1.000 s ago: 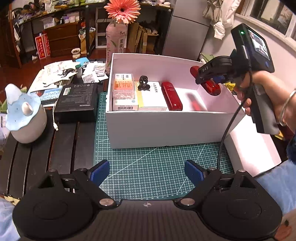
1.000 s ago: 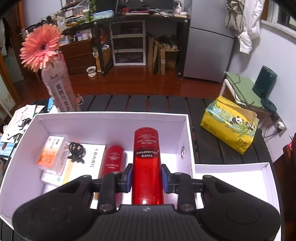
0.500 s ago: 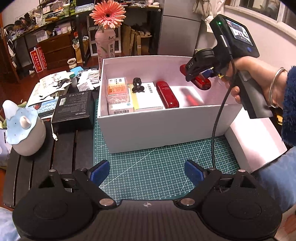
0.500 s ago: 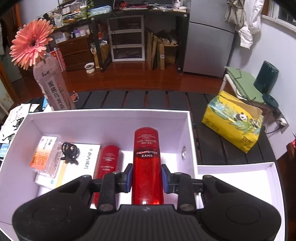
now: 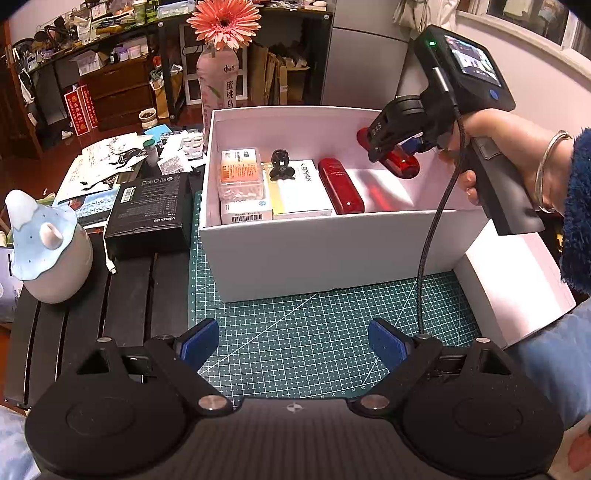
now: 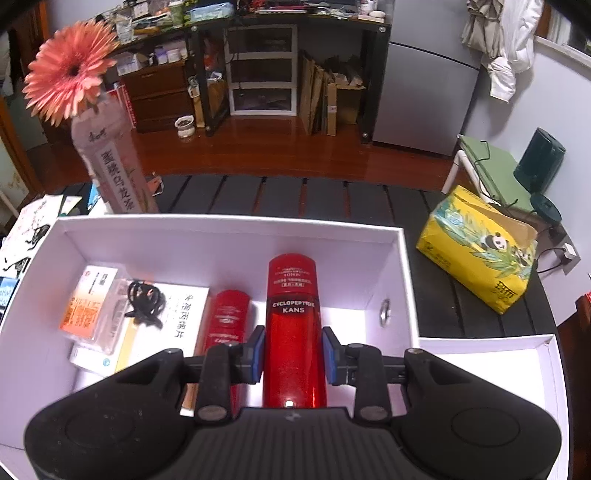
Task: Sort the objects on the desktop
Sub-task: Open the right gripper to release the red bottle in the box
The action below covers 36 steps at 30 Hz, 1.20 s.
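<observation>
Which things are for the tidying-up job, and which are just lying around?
For the job: white box, red bottle in the right gripper, second red bottle, medicine boxes.
Lying about: flower, tissue pack, black box, papers.

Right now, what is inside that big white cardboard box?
Lying in the white cardboard box: stacked medicine packets, a black clip, a short red bottle. Whatever lies under the packets is covered.

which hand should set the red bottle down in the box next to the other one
Right. The right gripper is already shut on the red bottle, over the white box beside the second red bottle. The left gripper is open and empty over the green mat, outside the box.
</observation>
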Each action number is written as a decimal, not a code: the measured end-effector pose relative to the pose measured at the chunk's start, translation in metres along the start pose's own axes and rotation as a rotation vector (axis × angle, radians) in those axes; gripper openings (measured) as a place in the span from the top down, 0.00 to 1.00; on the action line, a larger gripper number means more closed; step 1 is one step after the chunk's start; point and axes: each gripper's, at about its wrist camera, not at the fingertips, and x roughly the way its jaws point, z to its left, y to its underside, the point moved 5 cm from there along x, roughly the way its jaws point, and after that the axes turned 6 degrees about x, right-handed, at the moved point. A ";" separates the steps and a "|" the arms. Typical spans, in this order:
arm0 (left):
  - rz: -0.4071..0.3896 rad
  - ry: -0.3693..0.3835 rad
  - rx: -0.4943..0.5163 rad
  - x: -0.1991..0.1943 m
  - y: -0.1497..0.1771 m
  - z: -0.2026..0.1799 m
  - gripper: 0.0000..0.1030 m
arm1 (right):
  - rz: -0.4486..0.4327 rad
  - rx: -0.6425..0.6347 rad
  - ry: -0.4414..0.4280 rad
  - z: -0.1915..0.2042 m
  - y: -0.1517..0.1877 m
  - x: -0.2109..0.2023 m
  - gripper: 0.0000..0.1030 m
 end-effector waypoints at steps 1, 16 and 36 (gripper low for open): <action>0.000 0.000 0.000 0.000 0.000 0.000 0.14 | 0.008 -0.007 0.005 0.002 0.001 0.002 0.72; 0.009 0.016 -0.012 0.002 0.000 0.002 0.14 | 0.107 0.001 0.055 0.007 0.007 0.027 0.72; 0.016 0.030 -0.040 0.005 0.000 0.006 0.14 | 0.227 -0.026 0.083 0.009 0.004 0.053 0.72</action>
